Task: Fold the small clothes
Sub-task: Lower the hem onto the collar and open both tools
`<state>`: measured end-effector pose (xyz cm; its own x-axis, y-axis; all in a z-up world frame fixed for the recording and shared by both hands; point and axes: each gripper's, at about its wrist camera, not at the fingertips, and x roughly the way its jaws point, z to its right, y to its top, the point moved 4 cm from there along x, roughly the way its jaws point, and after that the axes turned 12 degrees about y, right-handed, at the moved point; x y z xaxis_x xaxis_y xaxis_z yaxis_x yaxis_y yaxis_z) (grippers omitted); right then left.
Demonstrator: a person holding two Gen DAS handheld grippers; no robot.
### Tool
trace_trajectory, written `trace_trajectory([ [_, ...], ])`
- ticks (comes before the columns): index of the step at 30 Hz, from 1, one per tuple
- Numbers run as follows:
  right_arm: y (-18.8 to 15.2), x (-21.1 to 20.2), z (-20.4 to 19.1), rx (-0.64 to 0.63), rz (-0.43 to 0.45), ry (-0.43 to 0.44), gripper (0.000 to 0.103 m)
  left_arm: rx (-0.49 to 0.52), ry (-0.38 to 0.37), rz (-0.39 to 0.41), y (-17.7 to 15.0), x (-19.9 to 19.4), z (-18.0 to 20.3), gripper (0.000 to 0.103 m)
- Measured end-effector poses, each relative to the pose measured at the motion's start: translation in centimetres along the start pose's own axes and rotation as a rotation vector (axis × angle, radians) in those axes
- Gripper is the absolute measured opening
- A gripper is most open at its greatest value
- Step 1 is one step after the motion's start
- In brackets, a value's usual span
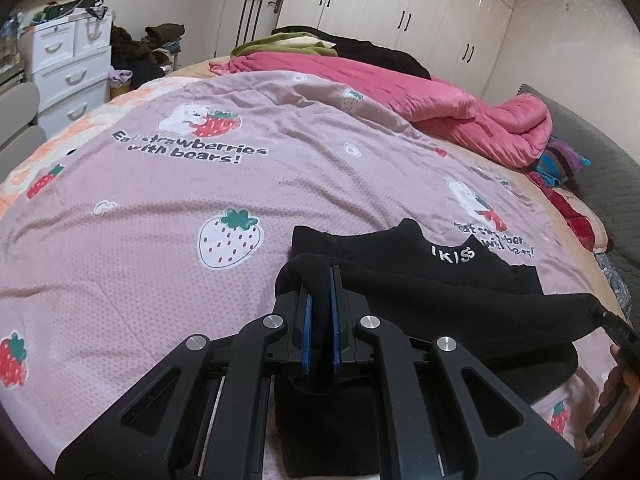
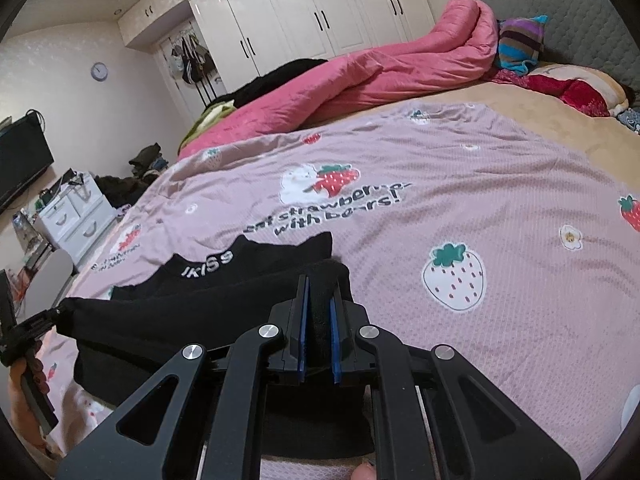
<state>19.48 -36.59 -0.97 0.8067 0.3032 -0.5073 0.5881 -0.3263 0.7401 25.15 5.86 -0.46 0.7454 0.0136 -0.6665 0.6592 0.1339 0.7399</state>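
A small black garment (image 1: 440, 280) with white lettering at its collar lies on the pink strawberry-print sheet (image 1: 160, 200). My left gripper (image 1: 320, 280) is shut on its near left edge, with black cloth bunched between the blue pads. My right gripper (image 2: 320, 292) is shut on the near right edge of the same garment (image 2: 180, 312). The held edge stretches taut between the two grippers, lifted a little above the part lying flat. The right gripper shows at the right edge of the left wrist view (image 1: 618, 326), and the left gripper at the left edge of the right wrist view (image 2: 28, 328).
A rolled pink quilt (image 1: 460, 120) lies across the far side of the bed, with dark and green clothes behind it. A striped pillow (image 2: 520, 40) and a grey headboard (image 2: 580, 20) are at the bed's head. White drawers (image 1: 68, 76) stand beside the bed.
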Motion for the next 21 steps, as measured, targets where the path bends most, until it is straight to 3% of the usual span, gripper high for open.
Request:
trace_trajectory([
  [11,-0.9,1.5,0.3,-0.026,-0.043,-0.041,0.009,0.018,0.027,-0.020,-0.7,1.2,0.2,0.003],
  [13,-1.0,1.6,0.6,-0.016,-0.049,-0.047,0.014,0.033,0.036,-0.015,-0.8,1.1,0.3,0.004],
  [15,-1.1,1.5,0.8,-0.013,-0.050,-0.050,0.027,0.046,0.042,-0.007,-0.8,0.8,0.6,0.005],
  [21,-1.6,0.9,1.0,-0.003,-0.045,-0.051,0.039,0.056,0.053,0.027,-1.1,-1.0,0.6,0.009],
])
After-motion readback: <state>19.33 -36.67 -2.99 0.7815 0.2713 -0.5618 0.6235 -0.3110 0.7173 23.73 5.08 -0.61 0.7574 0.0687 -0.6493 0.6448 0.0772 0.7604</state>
